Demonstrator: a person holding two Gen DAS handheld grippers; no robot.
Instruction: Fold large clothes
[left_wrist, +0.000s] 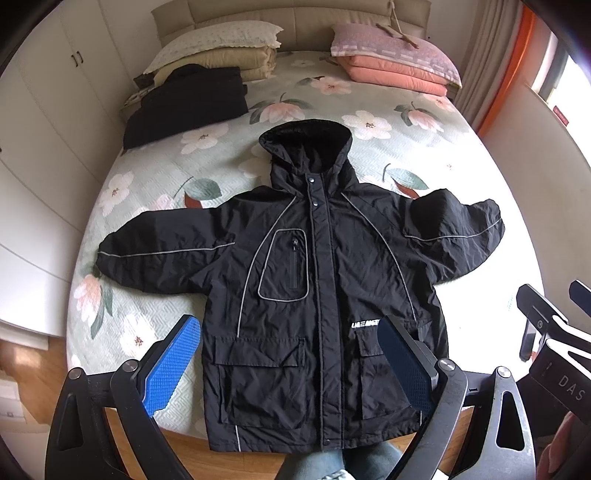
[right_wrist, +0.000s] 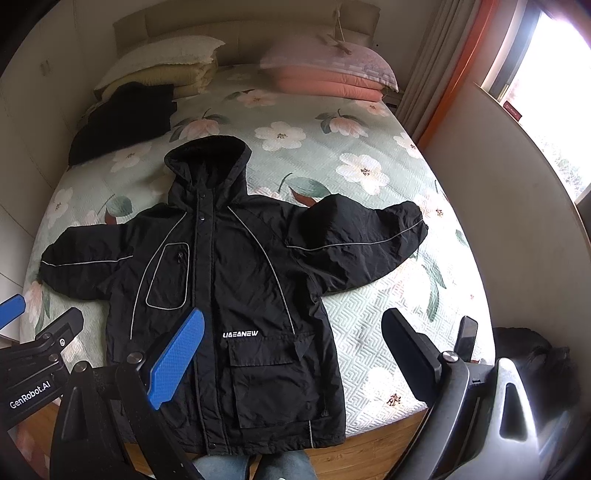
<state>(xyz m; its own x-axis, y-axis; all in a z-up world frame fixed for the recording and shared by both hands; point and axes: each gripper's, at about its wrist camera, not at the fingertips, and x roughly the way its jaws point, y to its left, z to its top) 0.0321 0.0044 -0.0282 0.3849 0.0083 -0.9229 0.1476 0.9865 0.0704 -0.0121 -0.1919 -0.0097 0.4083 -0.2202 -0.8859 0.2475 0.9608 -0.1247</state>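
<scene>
A black hooded jacket (left_wrist: 317, 280) lies face up and spread flat on the bed, both sleeves out, hood toward the headboard, hem at the near edge. It also shows in the right wrist view (right_wrist: 236, 295). My left gripper (left_wrist: 291, 365) is open and empty, hovering above the jacket's lower half. My right gripper (right_wrist: 295, 362) is open and empty, above the jacket's lower right side and the bedspread. The right gripper also shows at the right edge of the left wrist view (left_wrist: 546, 325).
The bed has a green floral bedspread (left_wrist: 388, 147). A folded black garment (left_wrist: 188, 103) lies at the far left by stacked cream pillows (left_wrist: 221, 51). Pink pillows (left_wrist: 395, 62) sit far right. White wardrobe left, curtain and window right. My knees show below the hem.
</scene>
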